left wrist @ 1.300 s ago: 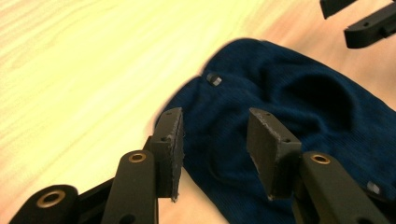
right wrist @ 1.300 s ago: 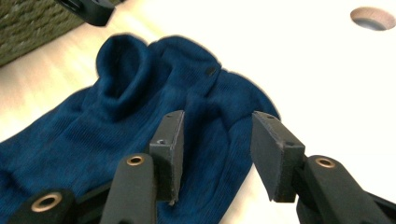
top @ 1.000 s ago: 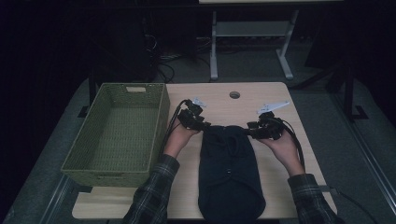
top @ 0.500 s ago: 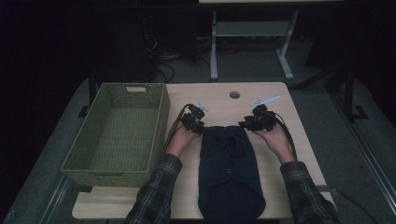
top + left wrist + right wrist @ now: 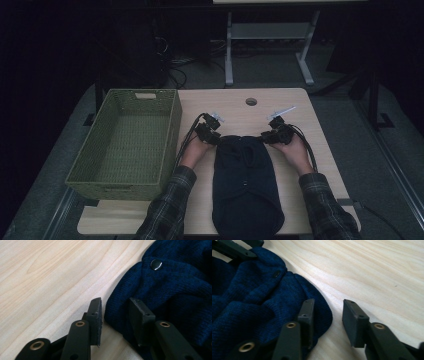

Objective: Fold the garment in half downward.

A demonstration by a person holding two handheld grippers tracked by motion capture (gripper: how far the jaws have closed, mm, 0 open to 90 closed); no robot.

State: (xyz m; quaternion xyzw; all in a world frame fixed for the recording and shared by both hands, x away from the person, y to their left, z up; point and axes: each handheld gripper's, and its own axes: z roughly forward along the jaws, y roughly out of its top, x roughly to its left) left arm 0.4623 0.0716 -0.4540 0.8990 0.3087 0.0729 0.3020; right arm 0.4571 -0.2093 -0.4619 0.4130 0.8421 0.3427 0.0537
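A dark blue knitted garment lies folded lengthwise on the wooden table. My left gripper is low at the garment's far left corner and my right gripper at its far right corner. In the left gripper view the jaws straddle the knit's edge, near a metal snap. In the right gripper view the gripper likewise straddles the garment's rim. Both pairs of jaws have just been closing with fabric between them, and a gap still shows at the pads.
A green woven basket stands empty along the table's left side, close to my left forearm. A round cable hole sits in the tabletop beyond the grippers. A metal stand is on the floor behind the table.
Both hands have sunk to the tabletop at the garment's far corners. The right gripper has also slid left toward the fabric.
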